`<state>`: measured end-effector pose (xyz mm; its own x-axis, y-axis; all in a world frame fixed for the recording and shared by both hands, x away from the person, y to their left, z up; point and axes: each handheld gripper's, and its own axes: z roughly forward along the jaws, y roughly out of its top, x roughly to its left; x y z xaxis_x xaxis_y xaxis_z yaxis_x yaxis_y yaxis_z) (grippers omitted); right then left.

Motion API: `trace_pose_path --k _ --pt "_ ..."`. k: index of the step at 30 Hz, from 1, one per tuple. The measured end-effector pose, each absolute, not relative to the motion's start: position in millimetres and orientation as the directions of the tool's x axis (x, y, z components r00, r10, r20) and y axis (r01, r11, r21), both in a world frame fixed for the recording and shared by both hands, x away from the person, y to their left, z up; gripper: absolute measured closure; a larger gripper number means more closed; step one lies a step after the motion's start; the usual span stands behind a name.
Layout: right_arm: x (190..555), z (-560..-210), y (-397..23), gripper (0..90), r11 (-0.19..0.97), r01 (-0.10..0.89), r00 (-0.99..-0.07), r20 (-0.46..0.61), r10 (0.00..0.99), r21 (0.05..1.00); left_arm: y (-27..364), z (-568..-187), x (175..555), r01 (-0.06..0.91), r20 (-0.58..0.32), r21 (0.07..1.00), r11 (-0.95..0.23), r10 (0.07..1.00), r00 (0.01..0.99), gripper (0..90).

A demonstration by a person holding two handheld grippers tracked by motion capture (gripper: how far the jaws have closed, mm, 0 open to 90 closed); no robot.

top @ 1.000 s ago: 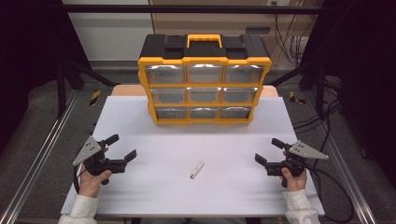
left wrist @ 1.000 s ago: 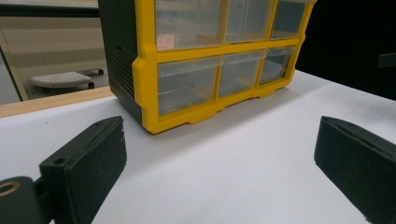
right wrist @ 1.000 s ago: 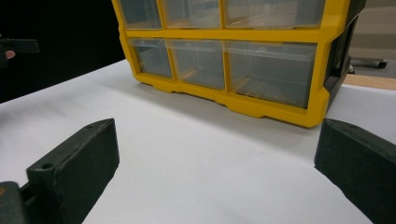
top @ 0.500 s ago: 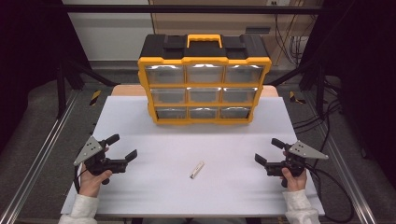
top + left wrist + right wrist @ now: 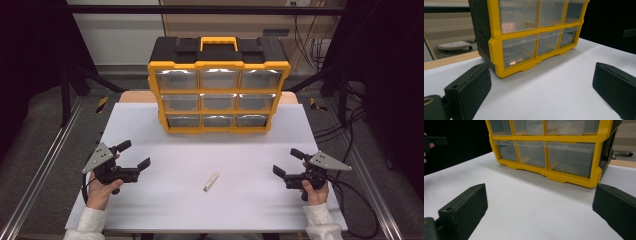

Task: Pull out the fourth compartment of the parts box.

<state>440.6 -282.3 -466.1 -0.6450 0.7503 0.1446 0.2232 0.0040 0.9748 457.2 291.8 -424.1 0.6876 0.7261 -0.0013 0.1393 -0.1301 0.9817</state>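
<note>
Setting: a lab or test bay with a recording rig, not a home or shop. The white table (image 5: pixel 150 125) is a bare board with a wooden edge at the back, standing inside a frame of black metal bars (image 5: pixel 200 9), with aluminium rails (image 5: pixel 45 165) running along the floor on both sides. Bundles of cables (image 5: pixel 310 45) hang behind and trail over the grey floor at the right. Yellow-and-black hazard tape (image 5: pixel 101 104) marks the floor. A yellow-and-black parts organiser (image 5: pixel 218 85) with clear drawers stands on the table. The left gripper view shows a castor-wheeled base (image 5: pixel 454 45) on the floor beyond.
</note>
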Motion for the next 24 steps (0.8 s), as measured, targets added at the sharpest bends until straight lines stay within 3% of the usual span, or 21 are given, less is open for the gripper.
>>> trace_pose_path --k 24 --pt "440.9 -466.3 -281.6 0.3 0.003 0.234 -0.641 0.152 0.752 0.972 272.7 -409.3 466.9 0.12 0.073 0.967 -0.225 0.695 0.715 1.7"
